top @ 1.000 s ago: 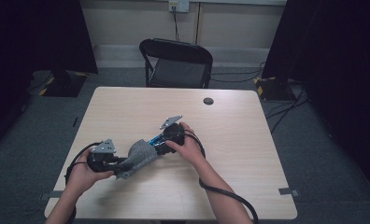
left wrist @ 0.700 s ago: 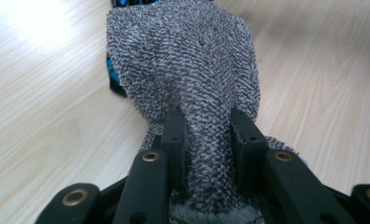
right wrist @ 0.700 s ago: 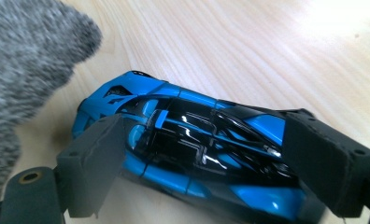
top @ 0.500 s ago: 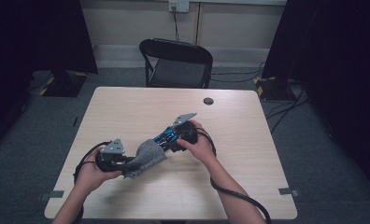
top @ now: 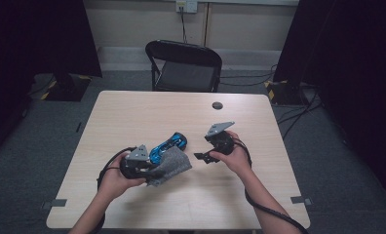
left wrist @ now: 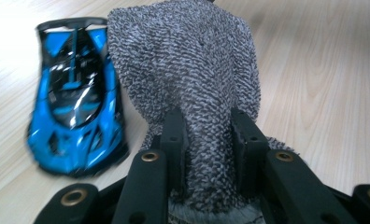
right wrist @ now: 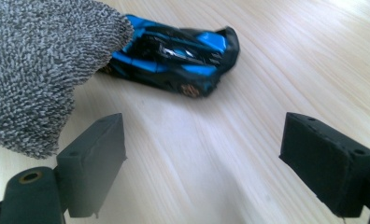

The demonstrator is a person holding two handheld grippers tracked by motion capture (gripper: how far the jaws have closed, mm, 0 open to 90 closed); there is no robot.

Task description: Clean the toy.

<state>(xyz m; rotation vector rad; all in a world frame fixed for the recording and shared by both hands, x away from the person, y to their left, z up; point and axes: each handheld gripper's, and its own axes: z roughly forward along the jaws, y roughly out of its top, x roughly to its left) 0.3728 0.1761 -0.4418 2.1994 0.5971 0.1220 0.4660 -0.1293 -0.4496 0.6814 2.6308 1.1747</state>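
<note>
L claw point(left wrist: 206, 135): blk jaws, brass screws | R claw point(right wrist: 211, 163): blk pads | grey plates, blk cables

One fixed overhead camera and two close gripper cameras, all sharing the same patch of desk.

Your high view looks forward and down from your side onto the whole pale wooden desk point(top: 132, 112), well back from it. Your left gripper view sits very close, looking along its black fingers point(left wrist: 174, 140) at the grey knitted cloth point(left wrist: 192, 74) and the glossy blue and black toy car point(left wrist: 75, 107). Your right gripper view looks low across the desk at the same cloth point(right wrist: 33, 70) and car point(right wrist: 174, 51), which the high view also takes in.
</note>
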